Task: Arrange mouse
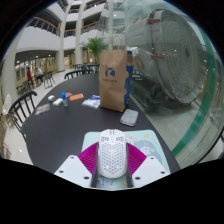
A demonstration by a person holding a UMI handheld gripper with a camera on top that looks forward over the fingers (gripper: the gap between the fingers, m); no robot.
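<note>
White and perforated with small holes, the mouse point(110, 157) sits closest to the lens, standing between the two fingers of the gripper point(110, 165). A magenta pad point(89, 158) lies against its left flank and the other pad point(133, 160) against its right, and both appear to press on the shell, so the claw is clamped on the mouse. Under the mouse lies a pale grey mouse mat point(133, 140), whose far edge and right part show beyond the fingers. That mat rests on a dark round table point(70, 125)

Just beyond the mat, toward the middle of the table, lies a small grey object point(129, 117), well apart from the mouse; what it is cannot be told. Farther back stands a brown paper bag point(113, 79), upright, with a blue item point(128, 88) at its right side. Left of the bag's foot lies a flat pale sheet or packet point(91, 101), and farther left an orange thing point(73, 97) and a small light one point(57, 99)

Dark chairs point(22, 107) ring the table's left side. Behind rise a multi-storey atrium point(45, 45) and a large curved glass structure point(175, 60) at the right
</note>
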